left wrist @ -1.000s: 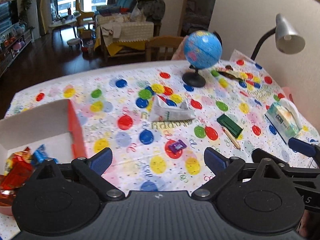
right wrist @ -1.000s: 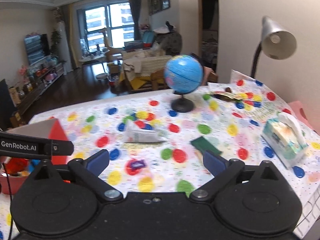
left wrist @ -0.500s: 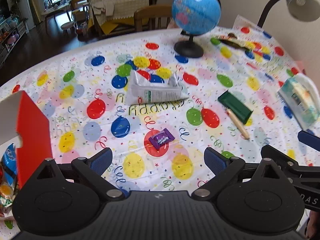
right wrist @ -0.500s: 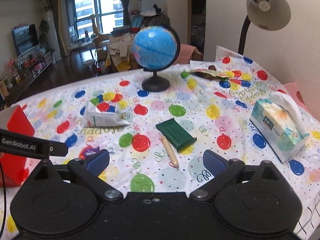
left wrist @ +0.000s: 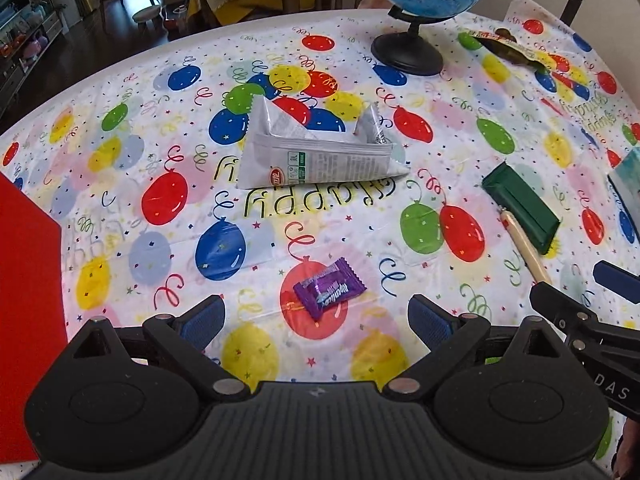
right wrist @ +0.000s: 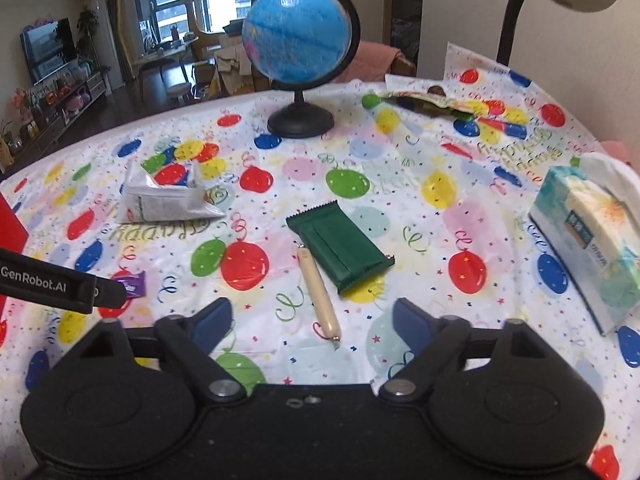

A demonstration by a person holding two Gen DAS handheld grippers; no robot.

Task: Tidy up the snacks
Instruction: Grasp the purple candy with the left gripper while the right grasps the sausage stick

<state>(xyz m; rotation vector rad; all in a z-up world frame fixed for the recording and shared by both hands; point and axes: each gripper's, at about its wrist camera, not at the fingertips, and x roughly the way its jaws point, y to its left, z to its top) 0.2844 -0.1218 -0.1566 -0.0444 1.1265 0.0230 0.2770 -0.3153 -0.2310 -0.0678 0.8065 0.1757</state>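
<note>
I held my left tongs (left wrist: 314,318) spread wide and empty over the purple candy (left wrist: 329,293) lying flat on the tablecloth (left wrist: 120,128), ready to straddle it. My right tongs (right wrist: 310,320), also wide apart, framed the sausage stick (right wrist: 318,294) beside the green bar (right wrist: 340,250).

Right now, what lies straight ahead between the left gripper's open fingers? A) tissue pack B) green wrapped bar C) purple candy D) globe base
C: in the left wrist view the purple candy lies on the tablecloth just ahead of the left gripper, centred between its open fingers, while the green wrapped bar lies off to the right beside the sausage stick.
</note>
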